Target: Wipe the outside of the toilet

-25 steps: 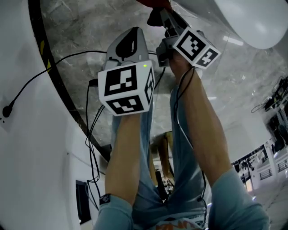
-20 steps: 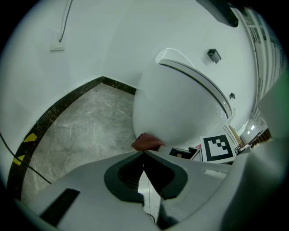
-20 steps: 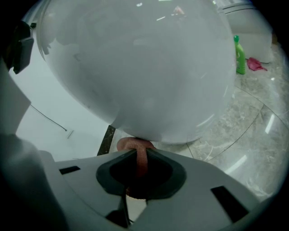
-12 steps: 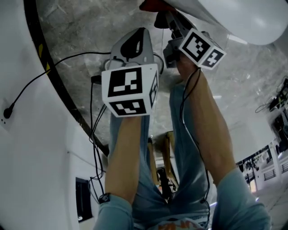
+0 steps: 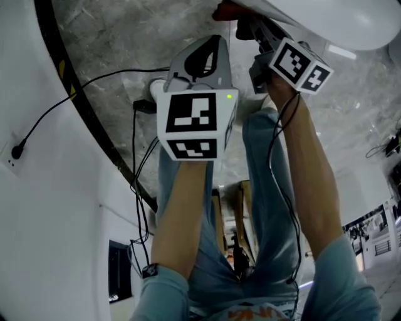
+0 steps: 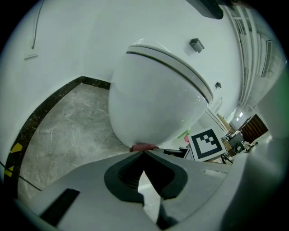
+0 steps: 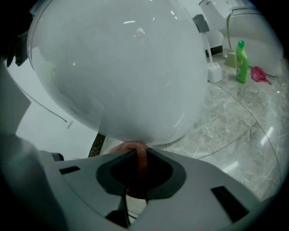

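The white toilet bowl fills both gripper views; its underside shows at the head view's top right. A red cloth is clamped in my right gripper and pressed against the bowl's lower curve. From the head, the right gripper reaches under the bowl, the red cloth at its tip. My left gripper hovers just left of it, jaws shut with nothing in them. Its view shows the red cloth just beyond its tips and the right gripper's marker cube.
Grey marble floor with a black cable running to the white wall at the left. In the right gripper view a green bottle, a toilet brush holder and a pink rag stand farther off.
Both grippers have shifted to the right and slightly up in the head view, the right one sliding the red cloth along the bowl's underside. Neither grip has changed.
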The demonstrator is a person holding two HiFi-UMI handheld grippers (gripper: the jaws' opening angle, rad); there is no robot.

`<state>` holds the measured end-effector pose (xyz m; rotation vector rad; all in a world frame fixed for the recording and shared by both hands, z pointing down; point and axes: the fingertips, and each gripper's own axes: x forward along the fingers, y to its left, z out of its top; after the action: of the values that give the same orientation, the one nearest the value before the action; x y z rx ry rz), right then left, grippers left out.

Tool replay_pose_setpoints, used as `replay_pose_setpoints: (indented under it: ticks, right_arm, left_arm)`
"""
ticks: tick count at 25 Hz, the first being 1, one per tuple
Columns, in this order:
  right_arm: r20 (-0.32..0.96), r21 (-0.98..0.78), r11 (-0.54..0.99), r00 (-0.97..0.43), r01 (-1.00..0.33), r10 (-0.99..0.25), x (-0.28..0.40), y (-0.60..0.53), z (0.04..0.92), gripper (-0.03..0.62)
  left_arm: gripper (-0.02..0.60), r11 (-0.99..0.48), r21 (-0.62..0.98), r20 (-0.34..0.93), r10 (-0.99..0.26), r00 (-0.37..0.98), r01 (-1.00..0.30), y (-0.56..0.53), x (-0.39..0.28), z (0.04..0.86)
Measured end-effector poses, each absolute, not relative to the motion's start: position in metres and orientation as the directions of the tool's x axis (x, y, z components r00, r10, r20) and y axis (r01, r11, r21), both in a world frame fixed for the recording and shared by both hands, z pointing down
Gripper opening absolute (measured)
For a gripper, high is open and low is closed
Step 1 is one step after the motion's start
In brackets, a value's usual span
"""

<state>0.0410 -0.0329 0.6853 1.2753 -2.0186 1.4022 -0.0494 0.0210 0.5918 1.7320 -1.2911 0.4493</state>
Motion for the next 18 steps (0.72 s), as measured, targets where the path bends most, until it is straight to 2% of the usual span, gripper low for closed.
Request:
replay_pose_setpoints:
  ticks: [8,18]
  right_arm:
    - [0.737,-0.513,0.124,-0.510,-0.849,-0.442,0.073,-0.036,0.685,0.052]
    - [0.767,-0.436,0.130,-0.443,-0.891,-0.465,0.146,-0.059,0.672,0.052]
  left_arm:
    - [-0.002,-0.099,0.425,0.727,-0.554,0.405,-0.900,0.020,-0.025,0.587]
    - [-0.002,-0.180,0.430,0.722,-0.520,0.457,-0.885,0.024,0.039,0.586]
